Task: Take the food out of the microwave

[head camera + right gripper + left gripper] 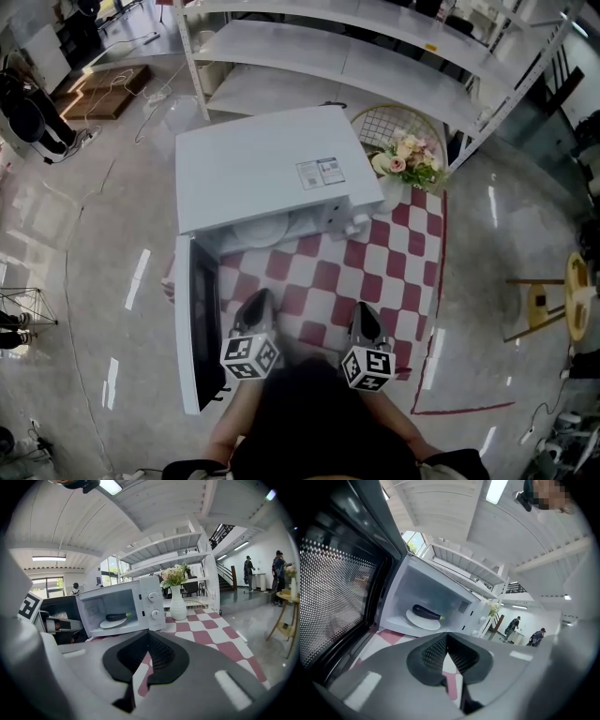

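Note:
A white microwave (267,164) stands on the red-and-white checked tablecloth (375,272), with its door (199,319) swung wide open to the left. Inside, a dark eggplant (426,612) lies on a white plate (423,620); the right gripper view shows the eggplant (117,616) too. My left gripper (261,300) hovers in front of the open cavity beside the door, jaws shut and empty. My right gripper (364,311) hangs over the cloth to the right, also shut on nothing. Both are well short of the plate.
A white vase of flowers (405,164) stands right of the microwave, beside its control knobs (152,605). A wire basket (394,127) sits behind it. White shelving (375,47) runs along the back. A wooden stool (553,300) stands on the floor at right.

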`<state>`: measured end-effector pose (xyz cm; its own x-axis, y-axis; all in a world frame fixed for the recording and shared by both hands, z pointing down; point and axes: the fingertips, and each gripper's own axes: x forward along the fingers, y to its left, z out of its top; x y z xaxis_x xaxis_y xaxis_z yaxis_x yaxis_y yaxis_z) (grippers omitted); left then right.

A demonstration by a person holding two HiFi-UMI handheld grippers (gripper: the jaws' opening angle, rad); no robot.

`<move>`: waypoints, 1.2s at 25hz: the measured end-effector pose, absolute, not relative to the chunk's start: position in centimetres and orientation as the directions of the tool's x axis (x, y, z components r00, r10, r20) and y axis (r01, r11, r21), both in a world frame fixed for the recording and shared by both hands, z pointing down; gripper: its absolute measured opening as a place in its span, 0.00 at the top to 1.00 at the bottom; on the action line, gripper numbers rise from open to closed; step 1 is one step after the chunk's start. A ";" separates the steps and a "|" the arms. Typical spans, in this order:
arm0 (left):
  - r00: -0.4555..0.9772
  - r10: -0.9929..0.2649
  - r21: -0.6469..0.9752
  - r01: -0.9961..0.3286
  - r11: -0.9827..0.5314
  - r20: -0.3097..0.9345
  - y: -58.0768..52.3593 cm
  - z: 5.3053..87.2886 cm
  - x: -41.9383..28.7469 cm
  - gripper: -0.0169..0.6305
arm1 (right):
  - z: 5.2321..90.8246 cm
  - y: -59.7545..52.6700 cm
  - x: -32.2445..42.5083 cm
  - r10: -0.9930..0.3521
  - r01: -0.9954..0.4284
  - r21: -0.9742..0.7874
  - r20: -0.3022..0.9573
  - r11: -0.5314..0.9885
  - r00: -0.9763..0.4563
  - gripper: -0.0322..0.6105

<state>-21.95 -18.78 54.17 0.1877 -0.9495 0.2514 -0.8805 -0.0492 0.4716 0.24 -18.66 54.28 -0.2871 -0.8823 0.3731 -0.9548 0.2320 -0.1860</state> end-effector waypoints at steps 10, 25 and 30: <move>0.204 -0.951 0.550 -0.834 -0.046 0.231 -21.0 54.5 -22.0 0.96 | 54.7 -18.2 2.2 -0.855 -0.923 -0.292 0.381 0.249 -0.351 0.95; 0.229 -0.962 0.751 -0.659 -0.044 0.145 -24.1 55.3 -22.9 0.96 | 54.5 -15.9 4.9 -0.871 -0.939 -0.295 0.398 0.177 -0.289 0.95; 0.213 -0.968 0.837 -0.547 -0.003 0.135 -25.2 56.3 -23.3 0.96 | 54.6 -15.6 4.6 -0.866 -0.937 -0.300 0.403 0.179 -0.295 0.95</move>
<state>-23.35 -25.17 56.33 0.2130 -0.9676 0.1354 -0.5468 -0.0031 0.8373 4.56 -15.56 54.63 -0.2952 -0.8663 0.4030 -0.9368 0.1794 -0.3005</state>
